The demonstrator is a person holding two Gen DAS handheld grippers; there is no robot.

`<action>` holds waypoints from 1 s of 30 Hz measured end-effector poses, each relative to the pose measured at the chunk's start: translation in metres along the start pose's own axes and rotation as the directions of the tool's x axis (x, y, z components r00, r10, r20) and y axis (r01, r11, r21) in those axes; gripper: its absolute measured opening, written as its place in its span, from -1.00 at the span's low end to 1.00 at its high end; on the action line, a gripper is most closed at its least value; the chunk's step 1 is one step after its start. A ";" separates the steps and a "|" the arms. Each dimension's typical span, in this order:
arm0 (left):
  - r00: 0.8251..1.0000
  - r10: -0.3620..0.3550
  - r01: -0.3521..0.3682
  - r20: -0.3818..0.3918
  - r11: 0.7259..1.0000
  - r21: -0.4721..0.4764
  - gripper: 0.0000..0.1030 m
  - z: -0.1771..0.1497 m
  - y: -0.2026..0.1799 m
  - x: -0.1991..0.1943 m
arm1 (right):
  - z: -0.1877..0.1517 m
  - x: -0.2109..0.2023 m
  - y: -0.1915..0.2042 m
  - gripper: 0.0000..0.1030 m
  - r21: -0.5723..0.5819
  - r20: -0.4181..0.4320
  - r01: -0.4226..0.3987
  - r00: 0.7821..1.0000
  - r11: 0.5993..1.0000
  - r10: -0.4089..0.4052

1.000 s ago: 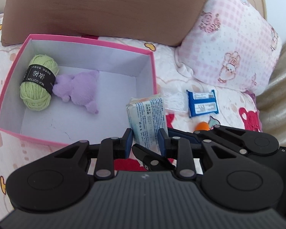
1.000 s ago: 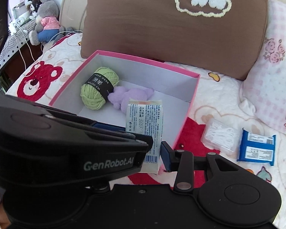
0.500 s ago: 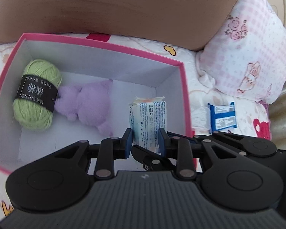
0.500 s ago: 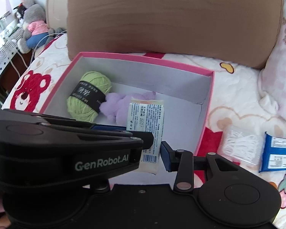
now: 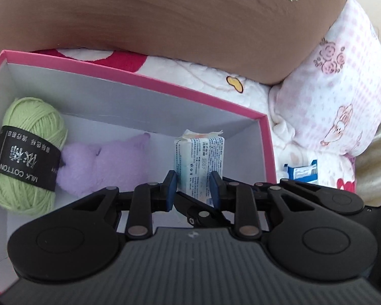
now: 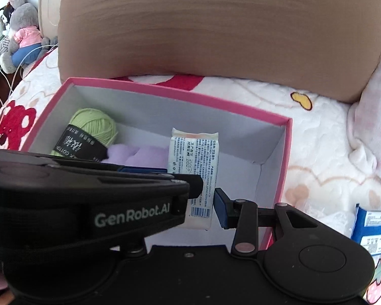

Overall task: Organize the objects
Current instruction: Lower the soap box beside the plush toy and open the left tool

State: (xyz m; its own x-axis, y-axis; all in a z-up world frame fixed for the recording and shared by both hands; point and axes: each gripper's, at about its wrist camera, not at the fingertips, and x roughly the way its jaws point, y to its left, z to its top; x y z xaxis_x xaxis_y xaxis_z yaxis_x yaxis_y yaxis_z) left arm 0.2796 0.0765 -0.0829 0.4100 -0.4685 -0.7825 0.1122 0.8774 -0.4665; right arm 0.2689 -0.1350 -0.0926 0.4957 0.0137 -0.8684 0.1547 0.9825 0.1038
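Step in hand: placing. A wrapped tissue packet point(image 5: 200, 164) hangs over the right half of the pink box point(image 5: 149, 77), inside its rim, not yet down on the floor as far as I can judge.
Left gripper point(image 5: 192, 186): clenched on the packet; blue pads press both long sides of its lower end.
Right gripper point(image 6: 207, 198): in its own view the packet's lower end sits between its blue right pad and the black left finger. The other gripper's body covers the left side, so contact there is not visible; jaws read as closed on the packet.
Packet attitude: upright, crimped end up, printed face toward the cameras.
Next move calls for: lowering until the packet meets the box floor, then easing both grips off together; clear the right wall, which is close beside it.
Box contents: green yarn ball point(image 5: 28, 155) with a black band at the left end; purple plush toy point(image 5: 106, 167) touching it, mid-box.
Free room: bare floor on the right, under the packet.
Outside the box: a blue packet point(image 6: 373, 228) on the bedspread point(image 6: 330, 139) to the right.
Risk (judgement): a soft packet may topple onto the plush once released.
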 end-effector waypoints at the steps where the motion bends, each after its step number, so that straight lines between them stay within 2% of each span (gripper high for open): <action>1: 1.000 -0.010 0.010 0.002 1.000 -0.007 -0.50 0.000 0.002 -0.001 | 0.001 0.000 0.000 -0.11 0.001 0.000 0.002 1.000 1.000 -0.002; 4: 1.000 -0.023 0.024 0.009 1.000 -0.019 -0.50 -0.003 0.006 -0.005 | -0.001 -0.001 0.006 -0.11 -0.025 0.002 0.021 1.000 0.999 -0.021; 8: 1.000 0.017 -0.017 0.016 1.000 0.009 -0.50 -0.005 0.008 -0.005 | -0.004 0.002 0.021 -0.12 -0.081 0.019 0.043 0.999 0.996 -0.042; 16: 1.000 -0.017 0.016 -0.023 0.999 -0.045 -0.50 0.004 0.029 0.017 | 0.003 0.029 0.019 -0.07 -0.055 -0.036 0.059 0.997 0.997 -0.061; 20: 0.999 -0.016 0.014 -0.035 0.998 -0.054 -0.50 0.005 0.033 0.025 | 0.003 0.038 0.030 -0.02 -0.136 -0.044 0.093 0.994 0.986 -0.099; 26: 0.998 -0.025 0.020 -0.056 0.996 -0.082 -0.51 0.007 0.037 0.033 | 0.007 0.046 0.015 -0.01 -0.091 -0.065 0.068 0.995 0.994 -0.074; 27: 0.998 -0.025 0.020 -0.055 0.996 -0.086 -0.51 0.008 0.037 0.033 | 0.007 0.045 0.013 0.04 -0.087 -0.063 0.064 0.996 0.994 -0.070; 28: 0.998 -0.023 0.018 -0.052 0.995 -0.095 -0.51 0.008 0.038 0.032 | 0.008 0.044 0.012 0.20 -0.087 -0.064 0.055 0.996 0.995 -0.061; 30: 0.999 -0.013 0.008 -0.044 0.995 -0.102 -0.50 0.009 0.036 0.028 | 0.008 0.037 0.012 0.24 -0.114 -0.041 0.062 0.997 0.992 -0.067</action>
State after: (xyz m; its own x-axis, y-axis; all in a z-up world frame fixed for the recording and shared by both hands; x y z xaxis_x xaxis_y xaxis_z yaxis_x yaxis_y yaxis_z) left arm 0.3030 0.0962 -0.1176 0.3688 -0.4837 -0.7938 0.0223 0.8583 -0.5127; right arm 0.2956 -0.1239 -0.1199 0.4492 -0.0442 -0.8923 0.0866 0.9962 -0.0058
